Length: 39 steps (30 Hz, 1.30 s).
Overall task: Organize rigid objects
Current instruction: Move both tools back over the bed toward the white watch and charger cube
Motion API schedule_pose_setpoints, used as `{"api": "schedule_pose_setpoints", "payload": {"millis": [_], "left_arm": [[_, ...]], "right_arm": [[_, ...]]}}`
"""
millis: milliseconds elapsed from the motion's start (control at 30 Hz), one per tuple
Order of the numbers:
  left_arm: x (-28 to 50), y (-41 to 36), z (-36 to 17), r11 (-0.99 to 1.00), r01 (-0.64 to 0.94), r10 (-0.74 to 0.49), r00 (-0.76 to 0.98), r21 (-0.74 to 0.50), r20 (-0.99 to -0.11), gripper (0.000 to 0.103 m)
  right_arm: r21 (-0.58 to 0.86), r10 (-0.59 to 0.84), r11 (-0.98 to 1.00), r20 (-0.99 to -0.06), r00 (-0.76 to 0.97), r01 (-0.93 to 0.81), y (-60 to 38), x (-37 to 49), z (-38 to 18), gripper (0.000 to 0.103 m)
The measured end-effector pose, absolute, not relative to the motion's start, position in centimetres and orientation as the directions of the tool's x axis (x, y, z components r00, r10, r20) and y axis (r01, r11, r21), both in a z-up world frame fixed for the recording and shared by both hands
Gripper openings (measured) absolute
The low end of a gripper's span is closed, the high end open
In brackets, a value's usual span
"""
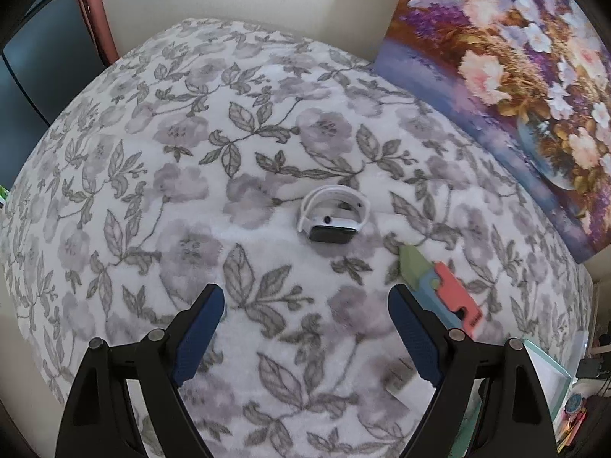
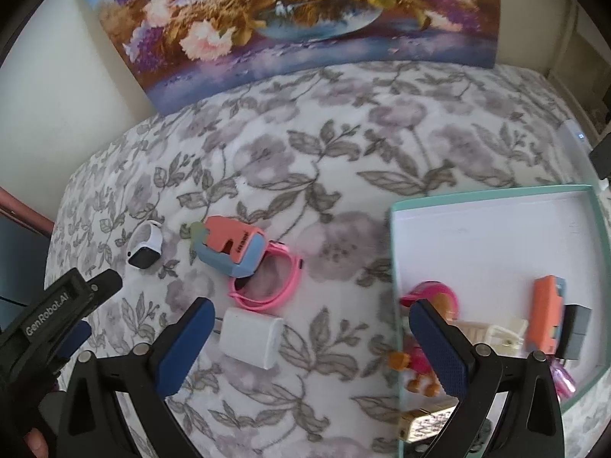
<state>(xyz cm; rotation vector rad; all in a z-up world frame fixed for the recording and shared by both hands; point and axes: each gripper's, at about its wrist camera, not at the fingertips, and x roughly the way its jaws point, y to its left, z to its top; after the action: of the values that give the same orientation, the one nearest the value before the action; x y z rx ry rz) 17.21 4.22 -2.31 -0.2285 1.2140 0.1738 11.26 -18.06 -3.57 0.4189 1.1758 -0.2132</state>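
Observation:
A white smartwatch point(image 1: 332, 215) point(image 2: 147, 246) lies on the flowered blanket ahead of my left gripper point(image 1: 307, 297), which is open and holds nothing. To its right lies a coral, blue and green toy point(image 1: 439, 290) point(image 2: 231, 246), resting on a pink watch point(image 2: 267, 282). A white charger block point(image 2: 252, 337) sits on the blanket just ahead of my right gripper point(image 2: 311, 309), nearer its left finger. That gripper is open too, with no pad touching anything. The left gripper point(image 2: 89, 311) shows at the left edge of the right wrist view.
A teal box with a white inside point(image 2: 496, 236) point(image 1: 550, 366) stands at the right, holding a pink round thing point(image 2: 431, 294), an orange and blue piece point(image 2: 546, 313), a grey block point(image 2: 576, 328) and a small doll point(image 2: 420, 362). A flower painting point(image 2: 267, 19) leans on the wall behind.

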Motion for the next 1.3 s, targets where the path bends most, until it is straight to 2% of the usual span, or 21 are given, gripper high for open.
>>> {"api": "schedule_pose_setpoints", "payload": {"millis": [267, 800, 1300], "left_arm": [[17.1, 6.7, -3.9, 0.963, -0.269, 0.053, 0.301, -0.031, -0.952, 0.088], [17.3, 8.2, -7.7, 0.958, -0.284, 0.023, 0.224, -0.043, -0.974, 0.088], [17.1, 8.2, -8.8, 0.957, -0.287, 0.018, 0.221, -0.047, -0.975, 0.088]], "right_arm": [[0.21, 0.089, 0.916, -0.937, 0.338, 0.342, -15.4, 12.6, -5.3, 0.103], [0.158, 0.065, 0.927, -0.961, 0.267, 0.342, -13.0, 13.8, -9.4, 0.103], [0.041, -0.047, 0.947, -0.964, 0.262, 0.32, -10.0, 14.5, -11.3, 0.1]]}}
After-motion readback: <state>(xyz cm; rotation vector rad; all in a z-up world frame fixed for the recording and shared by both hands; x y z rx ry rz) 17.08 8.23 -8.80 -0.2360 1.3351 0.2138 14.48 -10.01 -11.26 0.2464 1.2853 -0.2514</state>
